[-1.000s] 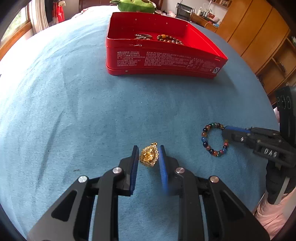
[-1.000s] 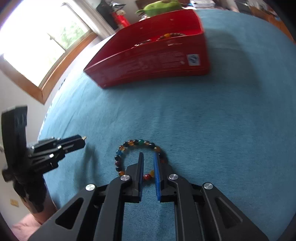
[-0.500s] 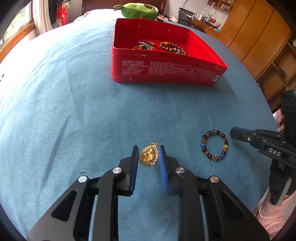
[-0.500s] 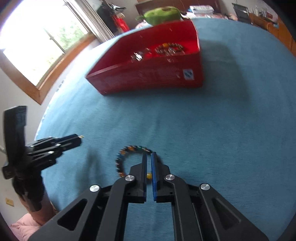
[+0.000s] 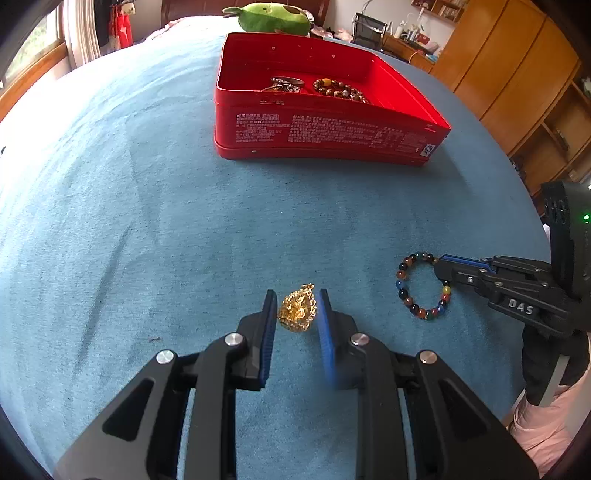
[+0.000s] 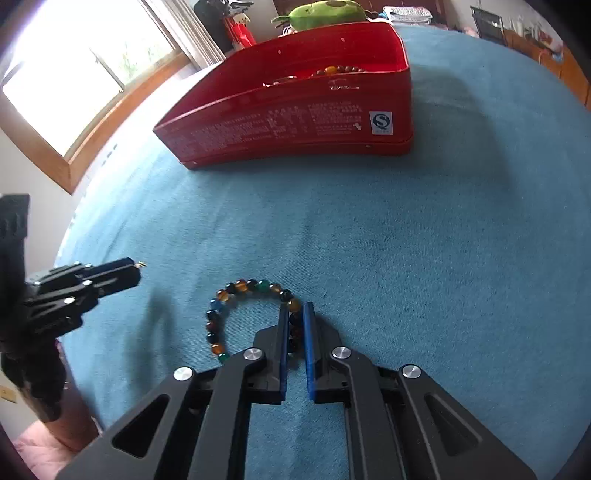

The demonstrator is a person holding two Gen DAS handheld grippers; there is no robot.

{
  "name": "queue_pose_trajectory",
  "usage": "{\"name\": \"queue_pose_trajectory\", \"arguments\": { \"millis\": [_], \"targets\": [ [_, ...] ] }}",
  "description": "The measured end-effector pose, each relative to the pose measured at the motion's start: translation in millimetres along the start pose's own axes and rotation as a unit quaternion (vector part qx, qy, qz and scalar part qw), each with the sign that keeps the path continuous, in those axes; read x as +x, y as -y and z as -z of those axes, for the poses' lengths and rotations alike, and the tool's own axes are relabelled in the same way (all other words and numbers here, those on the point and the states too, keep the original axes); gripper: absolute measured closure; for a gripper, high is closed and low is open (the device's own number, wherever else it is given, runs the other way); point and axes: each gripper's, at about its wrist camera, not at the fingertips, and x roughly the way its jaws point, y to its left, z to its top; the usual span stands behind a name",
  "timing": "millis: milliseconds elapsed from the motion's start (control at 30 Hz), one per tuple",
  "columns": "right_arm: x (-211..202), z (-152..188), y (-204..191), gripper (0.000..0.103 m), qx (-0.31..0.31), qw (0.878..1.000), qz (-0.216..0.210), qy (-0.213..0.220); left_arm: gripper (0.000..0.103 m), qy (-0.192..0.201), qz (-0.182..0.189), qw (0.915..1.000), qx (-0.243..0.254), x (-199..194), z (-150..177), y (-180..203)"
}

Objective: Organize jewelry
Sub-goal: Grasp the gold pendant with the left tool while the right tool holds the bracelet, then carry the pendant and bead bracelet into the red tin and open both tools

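Setting: home bedroom.

Work surface is a bed with a blue blanket (image 5: pixel 147 206); dark wooden headboard (image 5: pixel 207 7) at the far end. Green plush toy (image 5: pixel 273 18) lies near the headboard. Wood-framed window (image 6: pixel 85 85) on one side, daylight coming in. Wooden wardrobe (image 5: pixel 517 74) and open shelves on the other side. Cluttered desk (image 5: pixel 406 40) with bottles and a wire rack in the far corner. Red clothing (image 5: pixel 120 26) hangs by the window.
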Motion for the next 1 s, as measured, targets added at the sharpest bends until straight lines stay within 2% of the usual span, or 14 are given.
{"name": "queue_pose_trajectory", "arguments": {
  "millis": [200,500,633,800,1000],
  "targets": [
    [-42,-3,-3,0.096,-0.004,0.999,-0.029,0.039,0.083,0.008,-0.003,0.9999,-0.005,-10,-3,-2],
    [-92,-30,-26,0.096,-0.055,0.996,0.017,0.065,0.083,0.036,0.001,0.9993,0.008,-36,-29,12],
    [-114,-54,-37,0.096,-0.071,0.994,0.025,0.08,0.083,0.053,0.0,0.9985,0.017,-50,-54,22],
    [-136,-99,-50,0.096,-0.086,0.991,0.024,0.103,0.083,0.074,-0.004,0.9968,0.029,-64,-101,35],
    [-117,-156,-48,0.096,-0.081,0.99,0.027,0.11,0.082,0.074,-0.012,0.997,0.016,-42,-162,38]
  ]
}}
